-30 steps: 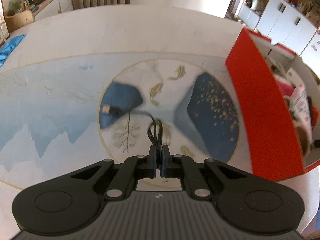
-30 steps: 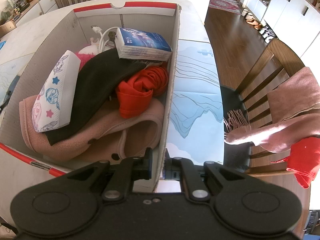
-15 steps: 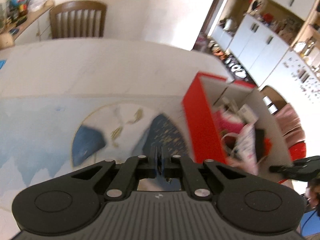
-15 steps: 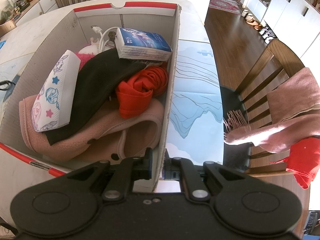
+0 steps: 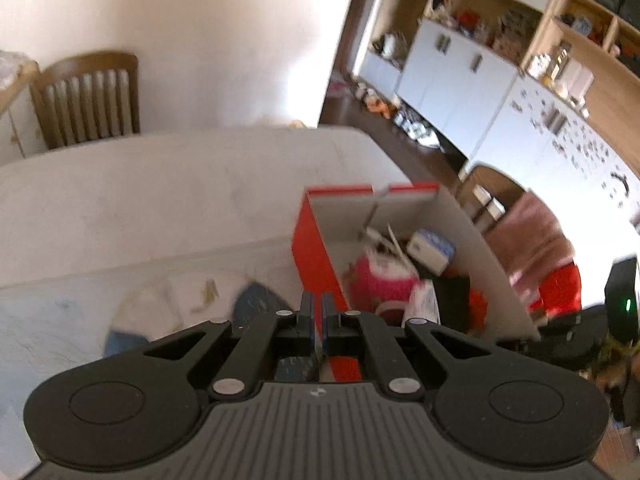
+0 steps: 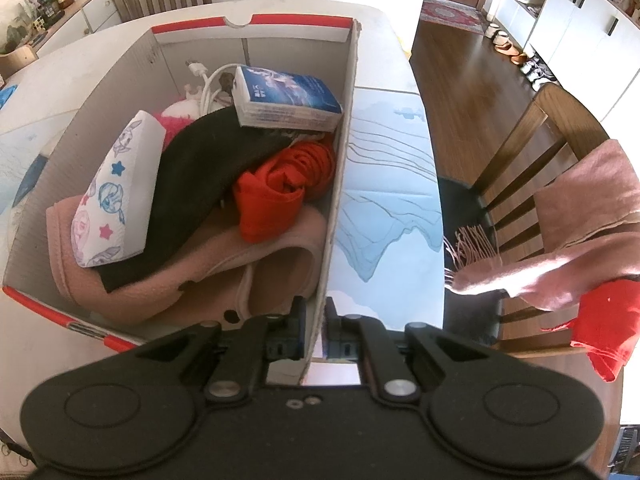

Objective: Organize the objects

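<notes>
On the corrugated cardboard box (image 6: 340,184) wall, the right hand-held gripper (image 6: 315,316) is clamped.

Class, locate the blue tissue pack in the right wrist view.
The blue tissue pack lies inside the red box, at its far right corner, resting on the black cloth above the red cloth.

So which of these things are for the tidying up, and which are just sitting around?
For the tidying:
- red cardboard box, its wall pinched by the right gripper
- blue book, red cloth, black cloth inside it
- left gripper, shut

Just sitting around:
- pink scarf on the chair
- white cabinets
</notes>
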A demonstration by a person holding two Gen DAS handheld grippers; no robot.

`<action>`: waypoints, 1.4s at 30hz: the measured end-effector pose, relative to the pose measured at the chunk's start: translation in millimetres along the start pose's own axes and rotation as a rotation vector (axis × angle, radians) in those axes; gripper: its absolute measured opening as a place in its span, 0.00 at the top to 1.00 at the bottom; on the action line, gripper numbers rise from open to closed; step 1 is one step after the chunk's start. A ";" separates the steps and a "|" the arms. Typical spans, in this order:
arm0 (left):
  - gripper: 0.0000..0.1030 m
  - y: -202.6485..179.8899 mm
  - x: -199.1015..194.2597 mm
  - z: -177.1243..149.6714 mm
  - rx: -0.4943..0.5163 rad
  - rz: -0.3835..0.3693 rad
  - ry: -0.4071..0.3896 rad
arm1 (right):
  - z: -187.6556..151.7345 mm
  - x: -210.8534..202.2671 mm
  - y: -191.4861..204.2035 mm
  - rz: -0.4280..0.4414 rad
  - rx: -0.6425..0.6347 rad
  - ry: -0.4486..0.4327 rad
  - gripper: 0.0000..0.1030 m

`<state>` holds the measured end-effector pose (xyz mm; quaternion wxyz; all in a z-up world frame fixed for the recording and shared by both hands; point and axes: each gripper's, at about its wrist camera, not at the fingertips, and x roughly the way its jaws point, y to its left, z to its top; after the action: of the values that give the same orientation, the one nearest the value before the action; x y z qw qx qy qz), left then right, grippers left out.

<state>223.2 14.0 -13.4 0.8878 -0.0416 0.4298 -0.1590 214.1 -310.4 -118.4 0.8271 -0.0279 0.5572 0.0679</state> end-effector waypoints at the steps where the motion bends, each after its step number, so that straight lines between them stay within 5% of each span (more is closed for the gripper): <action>1: 0.98 -0.1 2.9 -4.8 0.024 -0.011 0.008 | -0.1 -0.2 0.0 0.000 0.000 0.000 0.94; 6: 0.88 5.5 19.7 -28.4 0.130 -0.022 0.089 | 0.5 1.8 0.0 -0.004 -0.004 0.005 0.93; 8: 0.73 7.6 29.0 -37.8 0.169 -0.027 0.122 | 0.2 1.9 0.3 -0.004 -0.004 0.006 0.93; 10: 0.38 8.6 39.6 -46.2 0.214 -0.045 0.146 | -0.2 2.3 0.4 -0.005 -0.003 0.009 0.94; 12: 0.34 8.6 49.0 -52.9 0.253 -0.055 0.171 | -0.2 3.1 0.9 -0.008 -0.004 0.014 0.94; 17: 0.34 4.8 88.6 -69.6 0.367 0.007 0.249 | -0.6 5.4 2.3 -0.015 -0.003 0.027 0.93; 26: 0.35 3.6 125.9 -73.3 0.405 0.025 0.276 | -0.1 7.1 2.8 -0.022 0.008 0.040 0.94; 34: 0.69 -0.1 137.9 -68.0 0.410 0.018 0.284 | -0.1 8.3 2.2 -0.024 0.016 0.045 0.94; 42: 0.88 -3.7 144.2 -58.9 0.370 -0.042 0.332 | -0.3 8.6 1.8 -0.022 0.022 0.043 0.94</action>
<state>260.2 -31.7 -157.7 0.7941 0.1393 0.5326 -0.2577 216.7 -307.9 -126.4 0.8159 -0.0265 0.5752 0.0520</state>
